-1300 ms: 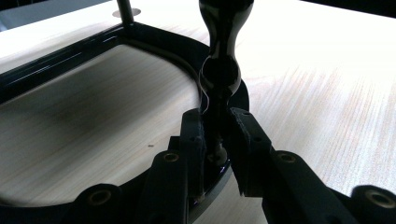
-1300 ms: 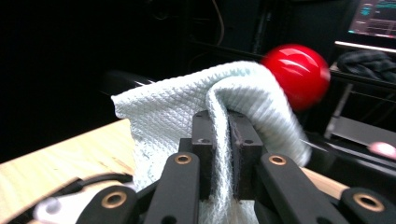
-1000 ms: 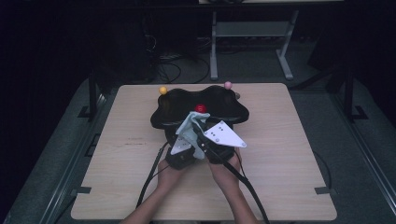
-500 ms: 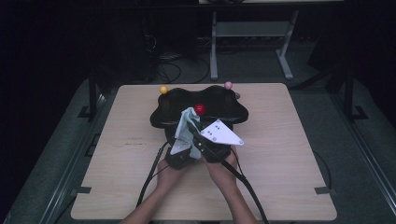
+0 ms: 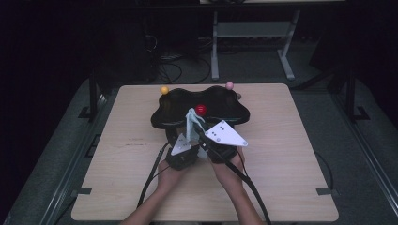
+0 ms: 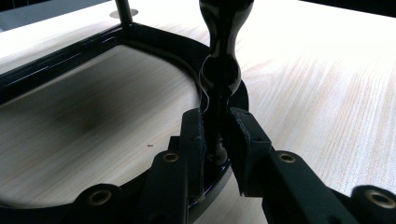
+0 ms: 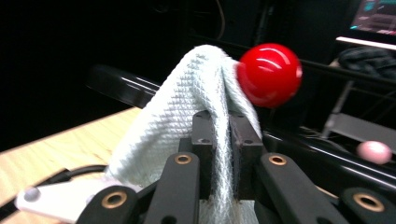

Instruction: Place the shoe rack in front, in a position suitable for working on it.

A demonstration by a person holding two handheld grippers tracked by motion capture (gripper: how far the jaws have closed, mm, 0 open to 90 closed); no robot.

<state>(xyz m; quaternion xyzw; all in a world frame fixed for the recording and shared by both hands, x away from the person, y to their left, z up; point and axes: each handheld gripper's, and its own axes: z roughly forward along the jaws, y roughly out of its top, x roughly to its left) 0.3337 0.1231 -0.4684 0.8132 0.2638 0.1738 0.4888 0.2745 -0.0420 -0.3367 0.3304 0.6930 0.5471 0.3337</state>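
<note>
Cloth (image 7: 187, 116): white, waffle-woven, clamped in the closed right gripper (image 7: 220, 140), draped against the red ball (image 7: 269, 74) topping a post of the black stand (image 5: 173, 110). Since a second ago it is drawn narrower and more upright, judged mid-wipe. Left gripper (image 6: 215, 140): closed on a black post (image 6: 219, 77), steadying. Surface (image 5: 291, 140): pale wood. Room: dark; metal frame behind.
</note>
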